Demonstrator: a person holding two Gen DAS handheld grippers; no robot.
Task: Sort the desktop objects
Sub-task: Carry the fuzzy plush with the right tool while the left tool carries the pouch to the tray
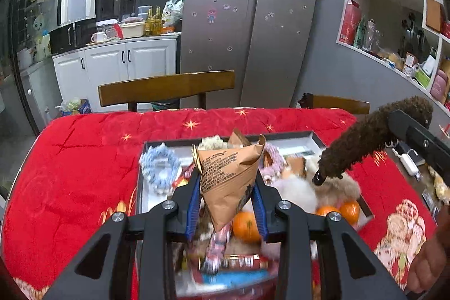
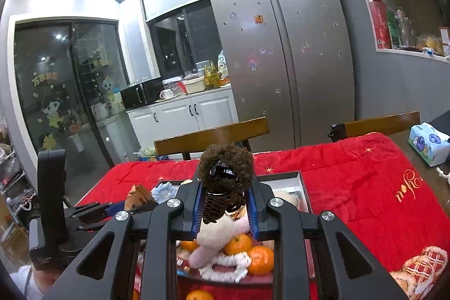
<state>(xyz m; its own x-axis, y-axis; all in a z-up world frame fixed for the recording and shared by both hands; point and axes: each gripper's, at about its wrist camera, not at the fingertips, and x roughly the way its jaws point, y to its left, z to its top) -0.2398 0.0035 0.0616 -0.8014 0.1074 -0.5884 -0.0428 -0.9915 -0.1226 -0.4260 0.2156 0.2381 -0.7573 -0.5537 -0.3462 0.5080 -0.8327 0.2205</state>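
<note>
Both tools are loaded and lifted above the pile, so the sort looks to be in mid-course, not near its end. Nearest in the left wrist view, the left gripper (image 1: 228,197) is clamped on a brown paper snack bag (image 1: 229,176), held clear of the heap below. In the right wrist view the right gripper (image 2: 223,204) is closed around a fuzzy brown hair claw (image 2: 225,169), also raised. Under them, at 6 o'clock, the grey tray (image 1: 313,138) remains crowded: oranges (image 2: 260,259), a pink-white plush toy (image 2: 216,236), wrapped snacks blurred beyond naming, and at 10 o'clock a pale blue scrunchie (image 1: 159,166). I see no separate bin, so where each item belongs cannot be told; most of the work seems left. The tangle of soft items could snag a lowering finger, and the two tools hang close over one tray. Beyond lie the red tablecloth (image 1: 84,159), a tissue pack (image 2: 427,144) at 2 o'clock, a wooden chair (image 1: 166,87), then the refrigerator (image 1: 253,18).
</note>
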